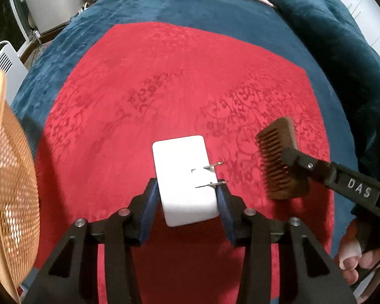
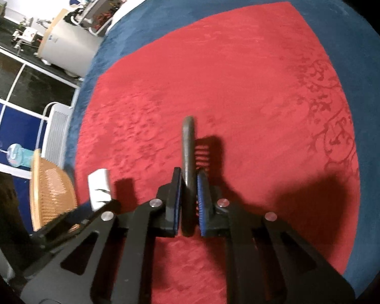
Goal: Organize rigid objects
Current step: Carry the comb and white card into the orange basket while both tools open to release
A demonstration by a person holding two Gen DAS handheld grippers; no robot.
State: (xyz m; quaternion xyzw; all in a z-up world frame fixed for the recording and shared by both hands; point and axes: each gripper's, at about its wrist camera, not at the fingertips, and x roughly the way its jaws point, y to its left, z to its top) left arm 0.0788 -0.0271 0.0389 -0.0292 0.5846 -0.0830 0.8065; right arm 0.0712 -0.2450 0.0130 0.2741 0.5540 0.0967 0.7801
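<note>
We count 1 white charger (image 1: pixel 187 179), 1 brown comb (image 1: pixel 281 159), 1 wicker basket (image 1: pixel 10 182) and 2 grippers, all over 1 red cloth (image 1: pixel 164 88) that lies on a blue blanket (image 1: pixel 190 7).

The left gripper (image 1: pixel 188 192) has its fingers (image 1: pixel 150 200) closed on the charger's 2 long sides, and the charger's 2 metal prongs stick out on the side toward the comb. The right gripper (image 2: pixel 188 200) has its fingers (image 2: pixel 202 197) clamped on the comb, well to the right of the charger. The basket stands at the cloth's left edge, on the charger's far side from the comb.

Only the left wrist view shows the comb side-on, with its teeth pointing toward the charger, plus part of a hand (image 1: pixel 354 261) under the right gripper's handle. The right wrist view shows the comb edge-on as a thin dark strip, with its toothed shadow on the cloth; there the charger is blurred, so its prongs are only faintly readable. We cannot tell whether either object touches the cloth.
</note>
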